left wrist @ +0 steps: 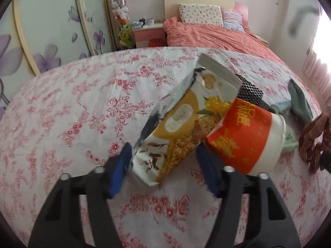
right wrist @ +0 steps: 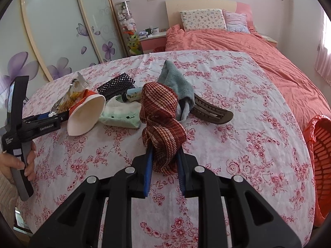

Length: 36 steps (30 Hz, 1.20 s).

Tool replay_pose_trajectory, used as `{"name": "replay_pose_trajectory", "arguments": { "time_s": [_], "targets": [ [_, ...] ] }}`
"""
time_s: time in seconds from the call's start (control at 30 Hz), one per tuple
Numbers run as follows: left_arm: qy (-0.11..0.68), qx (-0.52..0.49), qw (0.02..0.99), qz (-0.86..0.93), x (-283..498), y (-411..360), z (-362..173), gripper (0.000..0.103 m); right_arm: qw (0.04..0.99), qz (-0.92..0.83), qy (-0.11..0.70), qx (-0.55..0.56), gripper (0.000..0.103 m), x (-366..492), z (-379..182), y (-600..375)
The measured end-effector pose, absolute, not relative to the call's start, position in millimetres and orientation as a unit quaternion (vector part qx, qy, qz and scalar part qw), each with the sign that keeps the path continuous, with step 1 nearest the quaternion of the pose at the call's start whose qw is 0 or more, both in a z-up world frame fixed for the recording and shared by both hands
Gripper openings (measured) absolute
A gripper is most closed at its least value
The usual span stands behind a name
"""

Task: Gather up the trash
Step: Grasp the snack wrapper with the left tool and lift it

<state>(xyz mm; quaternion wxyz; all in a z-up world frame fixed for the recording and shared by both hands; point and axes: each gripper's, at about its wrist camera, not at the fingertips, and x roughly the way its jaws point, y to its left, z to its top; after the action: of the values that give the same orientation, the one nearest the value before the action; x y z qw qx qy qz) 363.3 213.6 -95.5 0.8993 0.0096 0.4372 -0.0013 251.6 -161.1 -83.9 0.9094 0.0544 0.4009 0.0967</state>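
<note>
Left wrist view: a torn snack wrapper stands between my left claw's wide-spread fingers, not yet pinched, leaning on a paper cup. My right claw clamps a woven cloth, lifting it above the table, near the orange bin.

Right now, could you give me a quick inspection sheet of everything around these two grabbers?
Surface: table under a white cloth with pink flowers.
Job's things: torn foil snack bag; red and white paper cup on its side beside it; orange plastic basket at the table's right edge.
Clutter: brown striped knitted cloth, blue-grey towel, pale green cloth, black mesh mat, dark brown comb.
Grippers: left gripper open around the bag's lower end; right gripper shut on the knitted cloth.
Cables: nothing seen.
Surroundings: bed with salmon quilt, flowered wardrobe doors.
</note>
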Motion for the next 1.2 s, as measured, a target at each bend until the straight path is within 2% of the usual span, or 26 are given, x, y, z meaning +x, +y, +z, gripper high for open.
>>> {"name": "replay_pose_trajectory", "arguments": {
  "time_s": [0.4, 0.47, 0.53, 0.57, 0.6, 0.8, 0.87, 1.2],
  "targets": [
    [0.443, -0.038, 0.895, 0.033, 379.7, 234.2, -97.9, 0.06, 0.908, 0.096, 0.399, 0.082, 0.022, 264.4, -87.6, -163.9],
    [0.441, -0.037, 0.896, 0.039, 379.3, 235.0, -97.3, 0.055, 0.908, 0.096, 0.401, 0.078, 0.022, 266.1, -89.9, -162.3],
    [0.438, -0.044, 0.897, 0.04, 377.7, 237.4, -96.4, 0.052, 0.909, 0.097, 0.399, 0.076, 0.017, 263.8, -89.8, -161.9],
    [0.438, -0.044, 0.897, 0.043, 376.8, 238.4, -96.3, 0.04, 0.91, 0.098, 0.396, 0.074, 0.016, 262.4, -89.0, -161.6],
    [0.436, -0.041, 0.898, 0.048, 375.4, 239.0, -96.1, 0.038, 0.91, 0.099, 0.395, 0.075, 0.013, 261.6, -88.2, -160.9],
    [0.432, -0.054, 0.899, 0.054, 372.6, 245.2, -95.7, 0.04, 0.915, 0.102, 0.381, 0.082, 0.011, 256.1, -78.4, -163.9],
    [0.429, -0.055, 0.9, 0.056, 372.1, 245.1, -94.9, 0.033, 0.917, 0.102, 0.376, 0.081, 0.011, 253.7, -75.2, -166.0],
    [0.396, -0.069, 0.914, 0.059, 339.2, 247.6, -65.0, 0.029, 0.932, 0.093, 0.336, 0.094, 0.01, 241.5, -43.9, -189.1]
  ]
}}
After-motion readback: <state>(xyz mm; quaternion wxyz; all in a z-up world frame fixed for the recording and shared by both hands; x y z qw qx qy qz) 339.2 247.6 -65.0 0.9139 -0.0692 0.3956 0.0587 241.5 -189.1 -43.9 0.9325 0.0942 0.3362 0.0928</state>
